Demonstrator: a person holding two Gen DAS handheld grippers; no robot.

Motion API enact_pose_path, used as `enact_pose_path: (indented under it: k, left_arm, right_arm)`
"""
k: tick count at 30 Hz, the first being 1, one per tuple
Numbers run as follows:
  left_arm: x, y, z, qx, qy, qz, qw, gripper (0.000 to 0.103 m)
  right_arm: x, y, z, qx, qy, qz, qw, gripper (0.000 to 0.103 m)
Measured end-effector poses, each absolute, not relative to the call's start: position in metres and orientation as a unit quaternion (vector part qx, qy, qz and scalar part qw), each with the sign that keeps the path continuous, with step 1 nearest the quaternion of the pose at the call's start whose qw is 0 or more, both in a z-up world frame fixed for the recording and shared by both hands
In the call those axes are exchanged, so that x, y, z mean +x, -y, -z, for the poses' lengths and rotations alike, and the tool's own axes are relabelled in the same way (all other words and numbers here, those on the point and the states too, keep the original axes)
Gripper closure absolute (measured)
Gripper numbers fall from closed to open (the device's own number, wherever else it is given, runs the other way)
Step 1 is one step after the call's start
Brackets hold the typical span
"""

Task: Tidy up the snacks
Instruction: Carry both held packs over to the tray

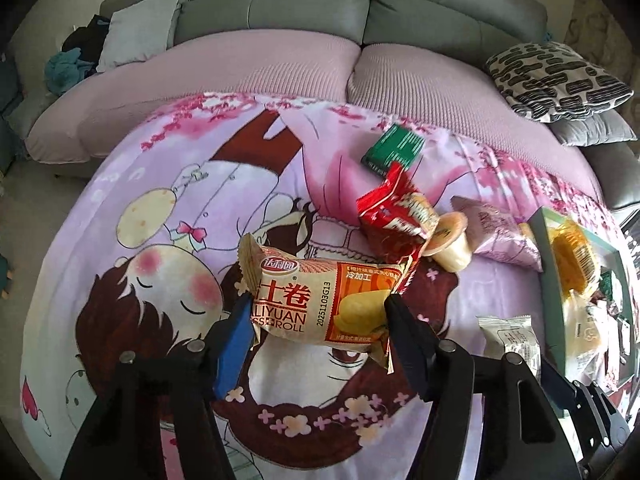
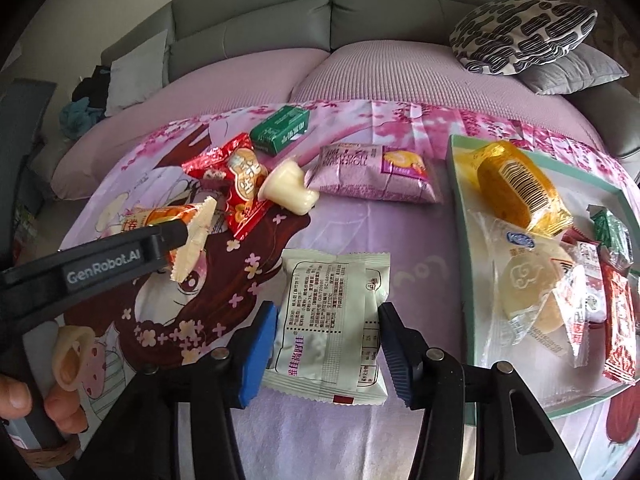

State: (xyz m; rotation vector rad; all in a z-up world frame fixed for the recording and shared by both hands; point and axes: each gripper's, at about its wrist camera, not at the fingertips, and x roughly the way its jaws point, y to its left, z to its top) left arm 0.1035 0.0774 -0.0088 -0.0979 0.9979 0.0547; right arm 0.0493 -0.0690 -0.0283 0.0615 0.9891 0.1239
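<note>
My left gripper (image 1: 318, 306) is shut on an orange-and-cream Swiss roll packet (image 1: 324, 300) and holds it above the printed cloth; the packet also shows in the right wrist view (image 2: 188, 224). My right gripper (image 2: 328, 320) is closed around a pale green biscuit packet (image 2: 332, 320), its pads touching both sides; that packet shows in the left wrist view (image 1: 512, 340). A green-rimmed tray (image 2: 460, 240) on the right holds several snacks, among them a gold-wrapped cake (image 2: 516, 188).
On the cloth lie a red packet (image 2: 236, 184), a jelly cup (image 2: 288, 192), a purple packet (image 2: 380, 172) and a green box (image 2: 280, 128). A pink sofa cushion (image 2: 360, 76) and a patterned pillow (image 2: 520, 32) sit behind.
</note>
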Motion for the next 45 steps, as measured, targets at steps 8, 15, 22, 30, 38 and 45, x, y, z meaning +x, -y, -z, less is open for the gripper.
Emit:
enact_pose_path:
  k: [8, 15, 22, 30, 38, 45]
  left_arm:
    - [0.093, -0.068, -0.017, -0.048, -0.451, -0.021, 0.891, 0.036]
    - [0.087, -0.048, -0.031, -0.042, -0.437, -0.007, 0.898, 0.036]
    - [0.083, -0.022, -0.039, -0.038, -0.433, 0.009, 0.900, 0.036]
    - [0.078, 0.014, -0.045, -0.021, -0.429, 0.040, 0.902, 0.036]
    - [0.074, 0.043, -0.046, -0.007, -0.431, 0.057, 0.901, 0.036]
    - [0.073, 0.060, -0.044, 0.001, -0.432, 0.067, 0.899, 0.036]
  right_arm:
    - [0.045, 0.080, 0.014, 0.041, -0.459, -0.058, 0.886, 0.049]
    - [0.039, 0.101, -0.002, 0.057, -0.443, -0.048, 0.894, 0.049]
    - [0.032, 0.130, -0.017, 0.076, -0.426, -0.030, 0.901, 0.049]
    - [0.026, 0.162, -0.025, 0.100, -0.416, -0.009, 0.904, 0.049]
    - [0.021, 0.192, -0.029, 0.111, -0.413, 0.014, 0.904, 0.049]
    - [0.017, 0.212, -0.032, 0.115, -0.408, 0.028, 0.905, 0.049]
